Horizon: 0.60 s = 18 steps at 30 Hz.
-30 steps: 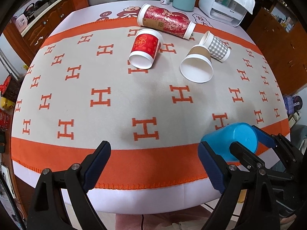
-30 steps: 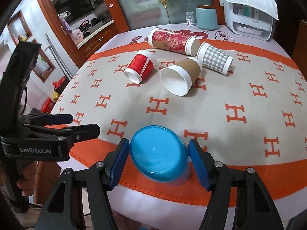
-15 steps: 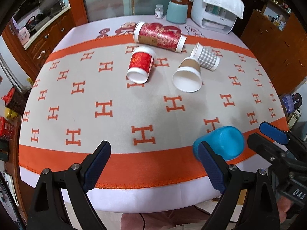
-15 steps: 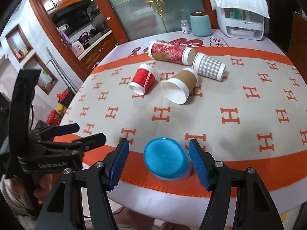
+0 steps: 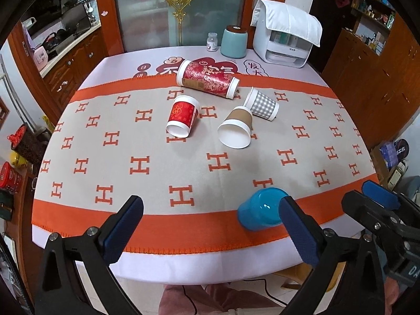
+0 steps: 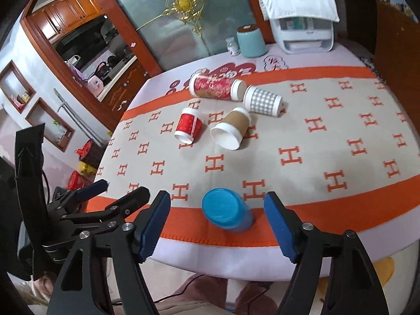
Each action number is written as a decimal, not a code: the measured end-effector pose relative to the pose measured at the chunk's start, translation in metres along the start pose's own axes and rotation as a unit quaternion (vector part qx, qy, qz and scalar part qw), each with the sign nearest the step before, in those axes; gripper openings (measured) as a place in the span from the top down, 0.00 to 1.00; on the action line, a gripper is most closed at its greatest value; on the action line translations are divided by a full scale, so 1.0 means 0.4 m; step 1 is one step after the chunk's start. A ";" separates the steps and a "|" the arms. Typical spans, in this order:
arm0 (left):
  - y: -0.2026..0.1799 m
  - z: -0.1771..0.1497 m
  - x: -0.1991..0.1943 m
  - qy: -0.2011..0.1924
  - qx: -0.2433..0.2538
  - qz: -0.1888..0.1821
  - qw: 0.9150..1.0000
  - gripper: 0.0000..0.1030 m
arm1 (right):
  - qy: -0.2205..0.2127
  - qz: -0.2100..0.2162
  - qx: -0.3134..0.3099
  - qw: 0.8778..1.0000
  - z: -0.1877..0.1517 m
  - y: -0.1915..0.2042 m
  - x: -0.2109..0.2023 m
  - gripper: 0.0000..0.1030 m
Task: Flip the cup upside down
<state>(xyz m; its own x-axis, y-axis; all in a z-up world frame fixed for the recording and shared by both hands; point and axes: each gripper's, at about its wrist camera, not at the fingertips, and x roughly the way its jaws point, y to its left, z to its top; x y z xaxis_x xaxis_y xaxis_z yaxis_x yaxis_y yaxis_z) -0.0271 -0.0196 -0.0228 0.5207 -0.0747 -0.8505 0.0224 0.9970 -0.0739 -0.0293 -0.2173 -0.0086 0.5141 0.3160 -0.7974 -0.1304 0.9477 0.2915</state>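
- We are judging the blue plastic cup (image 6: 227, 211) as already flipped: it is standing mouth-down, base up, on the orange border of the H-patterned tablecloth (image 5: 147, 162) near the table's front edge, toward the right corner.
- We are holding the right gripper (image 6: 216, 225) released, its jaws spread wide with the cup sitting between and just beyond them, touching neither.
- We are keeping the left gripper (image 5: 210, 232) open too, empty, with the cup just beside its right finger.
- Four paper cups are lying on their sides toward the far edge; we are guessing the next move calls for reaching to one, perhaps the brown paper cup (image 5: 236, 131).
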 end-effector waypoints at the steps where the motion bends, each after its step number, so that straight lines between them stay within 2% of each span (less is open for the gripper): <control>1: -0.003 -0.001 -0.008 -0.005 0.001 0.002 1.000 0.01 | -0.006 -0.003 -0.004 1.000 -0.003 0.003 -0.021 0.24; 5: -0.020 -0.009 -0.055 -0.035 0.009 0.021 0.999 0.01 | -0.028 -0.009 -0.012 0.999 -0.014 0.016 -0.081 0.20; 10: -0.035 -0.014 -0.095 -0.058 0.010 0.026 0.998 0.01 | -0.049 -0.017 -0.012 0.999 -0.034 0.026 -0.141 0.17; 18: -0.061 -0.017 -0.128 -0.081 0.015 0.036 0.996 0.01 | -0.048 -0.021 -0.004 0.999 -0.052 0.013 -0.164 0.17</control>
<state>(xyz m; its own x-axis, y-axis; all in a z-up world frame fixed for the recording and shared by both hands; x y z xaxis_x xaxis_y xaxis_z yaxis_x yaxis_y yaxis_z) -0.0601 -0.0402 0.0189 0.6523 -0.0011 -0.7579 0.0045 1.0000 0.0023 -0.0814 -0.2321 0.0343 0.5988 0.2697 -0.7541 -0.1136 0.9607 0.2534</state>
